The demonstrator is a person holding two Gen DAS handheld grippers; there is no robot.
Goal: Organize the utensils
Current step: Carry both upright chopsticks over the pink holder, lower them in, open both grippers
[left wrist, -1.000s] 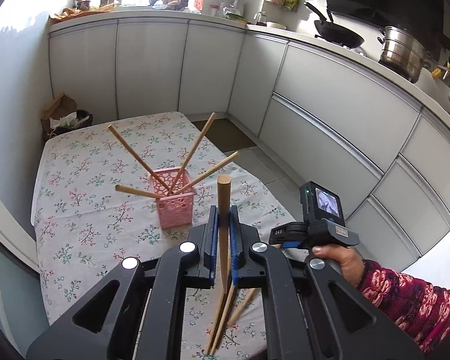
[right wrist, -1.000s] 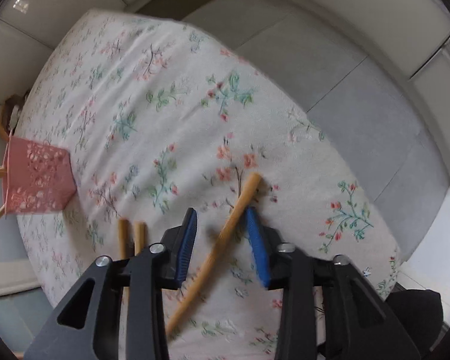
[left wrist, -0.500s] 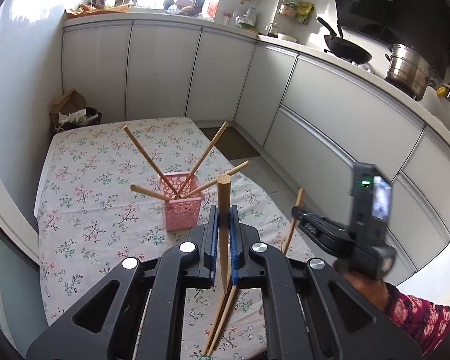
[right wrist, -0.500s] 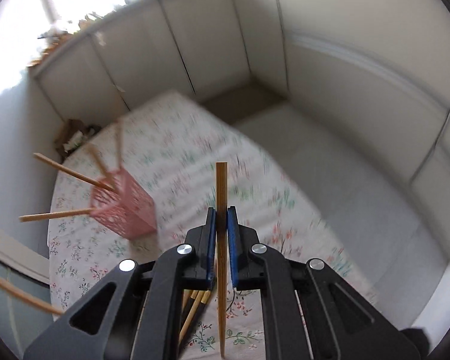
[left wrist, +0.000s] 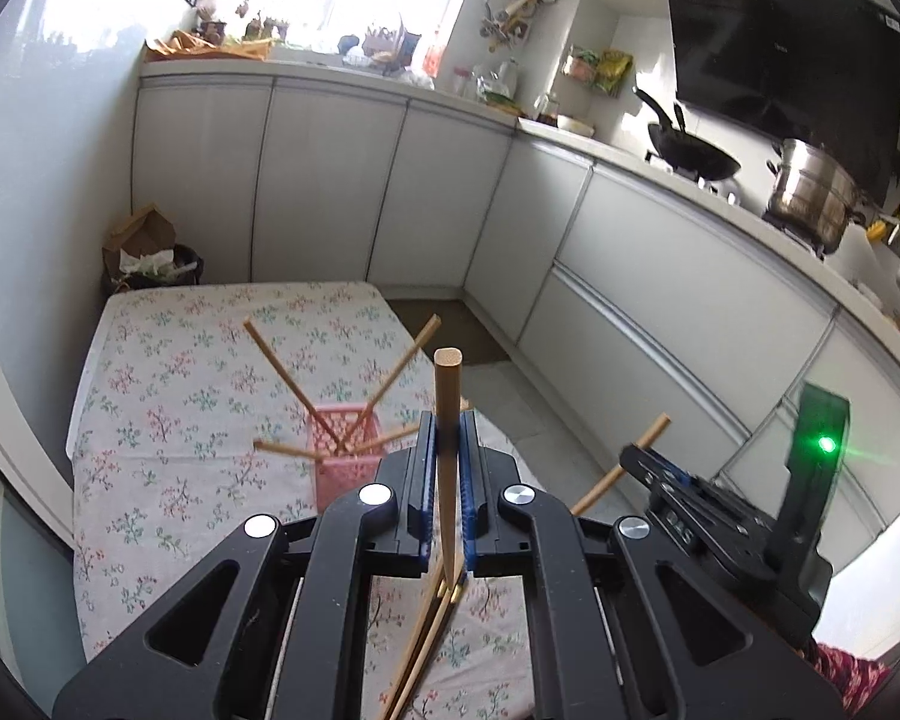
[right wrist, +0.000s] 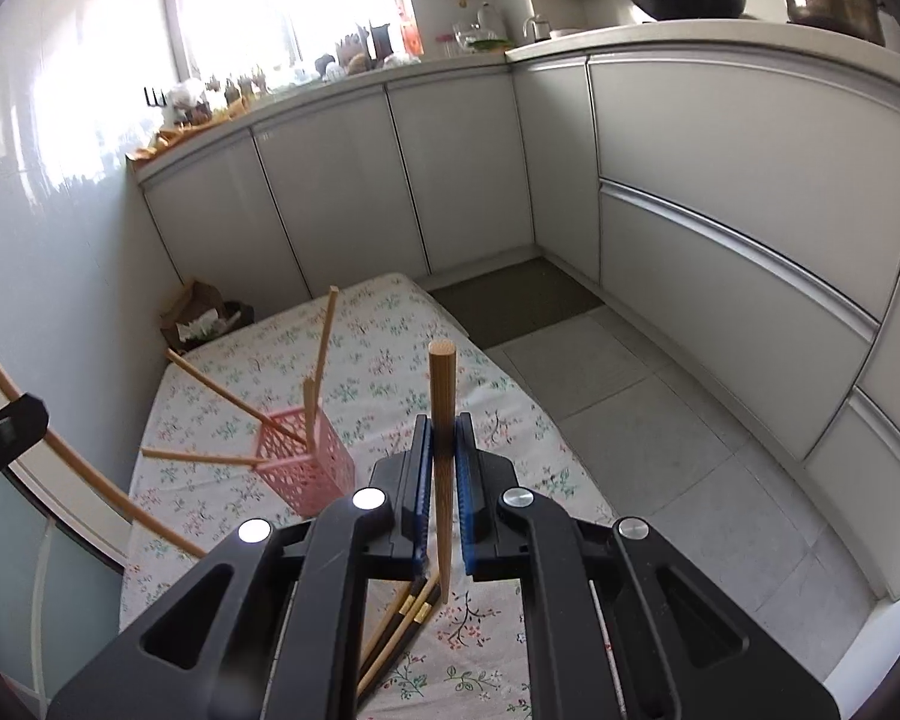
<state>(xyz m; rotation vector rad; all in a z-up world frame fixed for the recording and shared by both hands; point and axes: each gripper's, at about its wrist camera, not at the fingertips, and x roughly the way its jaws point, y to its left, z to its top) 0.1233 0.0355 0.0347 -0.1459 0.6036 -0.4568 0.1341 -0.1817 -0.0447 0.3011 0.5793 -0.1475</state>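
- Chopsticks lying loose [right wrist: 399,630] are the nearest things. They rest flat on the flowered tablecloth [right wrist: 390,360], on the near side of the pink basket [right wrist: 306,462], under both tools. Their long sides run toward the basket.
- Left gripper [left wrist: 447,480] is squeezed tight on one wooden stick [left wrist: 448,420]. The blue pads press it near its lower half, so most of the stick is above the pads.
- That stick stands almost straight up. Its round flat end points to the ceiling and its thin end points down at the cloth, on the near side of the basket.
- Right gripper [right wrist: 444,474] is also squeezed tight, on a second stick [right wrist: 441,420]. It stands almost straight up too, round end on top, near the right side of the basket.
- Both sticks look light, hard and stiff, so I think they will not bend. They are thin and smooth, so I think they could slip or spin in the pads. Holding near the middle, like now, looks best to me.
- Pink basket stands upright on the cloth, past both tools. It is plastic with many small holes, and it looks light, so a bump could tip it.
- Four sticks [left wrist: 282,360] are already in the basket. They lean out in different ways like a fan, thin ends down inside.
- To go in, I think each held stick must be over the basket's open top, thin end first.
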